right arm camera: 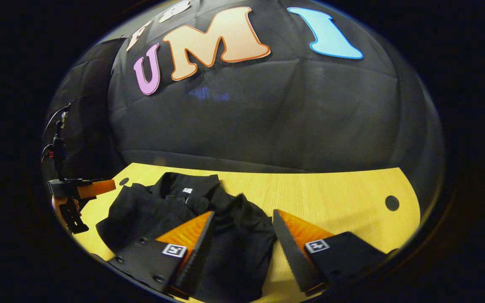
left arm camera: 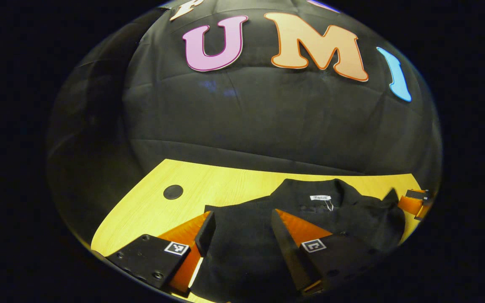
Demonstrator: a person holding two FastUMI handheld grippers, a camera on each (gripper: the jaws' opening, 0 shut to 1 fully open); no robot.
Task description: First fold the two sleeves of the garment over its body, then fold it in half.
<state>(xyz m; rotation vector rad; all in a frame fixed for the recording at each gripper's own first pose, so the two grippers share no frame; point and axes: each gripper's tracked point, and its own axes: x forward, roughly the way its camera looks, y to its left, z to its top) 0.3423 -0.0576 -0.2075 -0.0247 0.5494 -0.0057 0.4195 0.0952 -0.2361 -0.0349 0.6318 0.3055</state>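
A black garment (left arm camera: 335,219) with a white neck label (left arm camera: 320,197) lies on the yellow wooden table (left arm camera: 150,210), collar toward the wall. My left gripper (left arm camera: 242,214) stands open just above the garment's left part, cloth showing between its wide-apart fingers. In the right gripper view the garment (right arm camera: 154,214) looks rumpled, and a bunched fold (right arm camera: 242,219) lies on its right side. My right gripper (right arm camera: 243,213) is open over that fold. The left gripper (right arm camera: 82,189), held by a hand (right arm camera: 57,206), shows at the far left there. The right gripper (left arm camera: 415,203) shows at the garment's far right edge.
The table has a round black cable hole near each end (left arm camera: 173,192) (right arm camera: 392,203). Bare tabletop (right arm camera: 331,193) stretches to the right of the garment. The black cloth wall stands right behind the table's far edge.
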